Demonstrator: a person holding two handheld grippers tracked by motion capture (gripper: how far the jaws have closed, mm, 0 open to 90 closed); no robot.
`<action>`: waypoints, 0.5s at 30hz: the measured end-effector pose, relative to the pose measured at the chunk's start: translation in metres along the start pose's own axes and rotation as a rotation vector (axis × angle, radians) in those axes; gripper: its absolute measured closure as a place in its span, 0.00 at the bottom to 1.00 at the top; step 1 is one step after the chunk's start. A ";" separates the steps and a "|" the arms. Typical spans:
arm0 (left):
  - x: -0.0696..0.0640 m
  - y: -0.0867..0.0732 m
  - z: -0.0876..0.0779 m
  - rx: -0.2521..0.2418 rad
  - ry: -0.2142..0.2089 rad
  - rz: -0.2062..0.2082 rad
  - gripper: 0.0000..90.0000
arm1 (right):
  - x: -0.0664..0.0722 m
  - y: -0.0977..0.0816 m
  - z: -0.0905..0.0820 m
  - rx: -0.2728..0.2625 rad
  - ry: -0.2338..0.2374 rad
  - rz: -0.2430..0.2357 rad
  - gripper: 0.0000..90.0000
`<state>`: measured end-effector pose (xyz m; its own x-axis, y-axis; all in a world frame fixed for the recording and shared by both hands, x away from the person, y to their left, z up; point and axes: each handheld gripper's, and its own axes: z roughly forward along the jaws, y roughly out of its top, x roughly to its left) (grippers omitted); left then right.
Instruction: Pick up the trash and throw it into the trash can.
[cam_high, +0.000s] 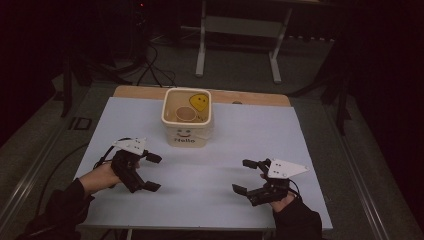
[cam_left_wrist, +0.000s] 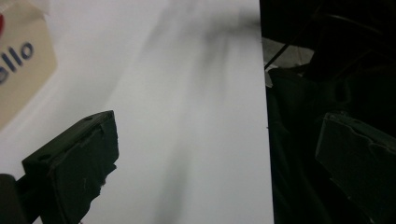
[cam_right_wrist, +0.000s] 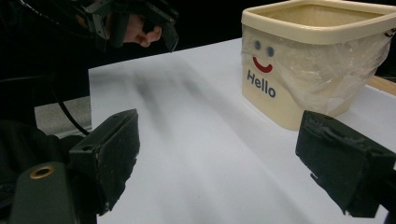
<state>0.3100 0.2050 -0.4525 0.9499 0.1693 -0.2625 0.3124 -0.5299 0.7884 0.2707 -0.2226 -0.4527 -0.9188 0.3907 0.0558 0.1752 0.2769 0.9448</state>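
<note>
1. resting low at about 5 o'clock on the pale grey-white rectangular table top, the black two-jaw right gripper sits in the person's right hand, its jaws spread wide with nothing between them.
2. its grey three-cornered plate lies on top, pointing toward 3 o'clock.
3. at about 8 o'clock, the black two-jaw left gripper is held in the person's left hand, jaws likewise parted and empty, aimed toward 3 o'clock.
4. in the left gripper view, bare table shows between its two black pads.
5. further off, near 12 o'clock, stands the cream square plastic tub with a smiley face and the word "hello" on its front, upright, well apart from both grippers.
6. inside the tub lie a round tan cup and a yellow smiley-faced piece, just beside each other.
7. in the right gripper view, the tub stands beyond the far jaw, with clear film wrapped over its side.
</note>
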 end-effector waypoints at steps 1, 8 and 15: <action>0.000 -0.002 0.001 -0.004 0.000 -0.002 0.00 | 0.000 0.000 0.000 0.000 0.000 -0.001 0.15; -0.001 -0.014 0.009 -0.018 -0.003 -0.004 0.00 | 0.000 0.000 0.001 0.005 -0.004 -0.006 0.15; 0.000 -0.015 0.006 -0.054 0.039 -0.017 0.00 | 0.001 -0.001 -0.001 0.010 -0.008 -0.008 0.15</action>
<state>0.3052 0.2083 -0.4679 0.9436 0.2105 -0.2555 0.3275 -0.4811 0.8132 0.2697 -0.2229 -0.4529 -0.9172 0.3957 0.0459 0.1717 0.2886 0.9419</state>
